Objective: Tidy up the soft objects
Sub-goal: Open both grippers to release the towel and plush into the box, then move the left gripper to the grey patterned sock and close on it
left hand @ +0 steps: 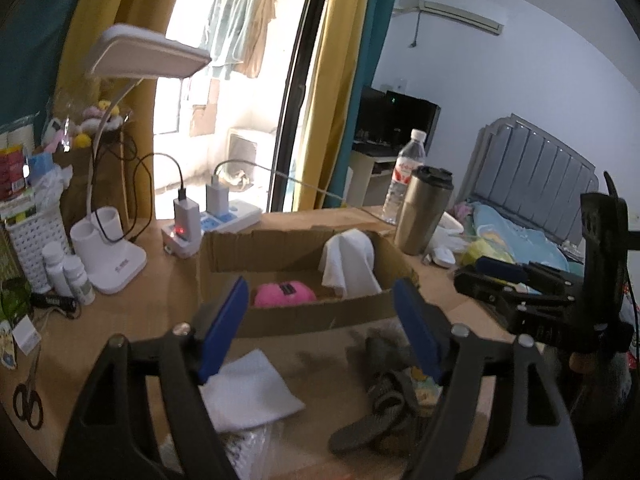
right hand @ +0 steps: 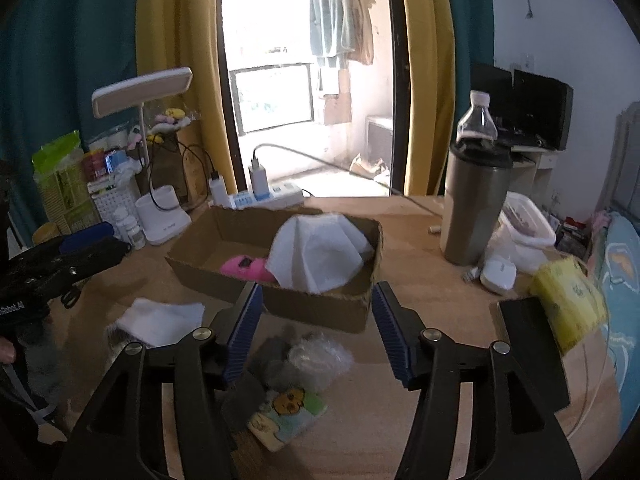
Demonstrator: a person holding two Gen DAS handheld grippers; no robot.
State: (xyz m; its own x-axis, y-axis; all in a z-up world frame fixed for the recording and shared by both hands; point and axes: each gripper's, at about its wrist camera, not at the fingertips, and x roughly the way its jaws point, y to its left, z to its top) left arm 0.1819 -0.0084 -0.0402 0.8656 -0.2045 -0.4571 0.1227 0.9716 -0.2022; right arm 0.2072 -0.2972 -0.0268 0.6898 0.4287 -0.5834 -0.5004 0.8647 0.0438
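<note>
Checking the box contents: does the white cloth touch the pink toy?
Touching. In the right wrist view the white cloth overlaps the pink toy's end.

Daylight floods in through the window (left hand: 240, 92), blown out to white glare, while the curtains (right hand: 72, 92) and the desk (right hand: 432, 248) in front stay dim. Fisheye distortion bends both views, with black corners. The draped white towel (right hand: 320, 256) looks slightly motion-blurred, perhaps.

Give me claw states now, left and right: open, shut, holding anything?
Left claw: open, nothing between its fingers.
Right claw: open, nothing held.
</note>
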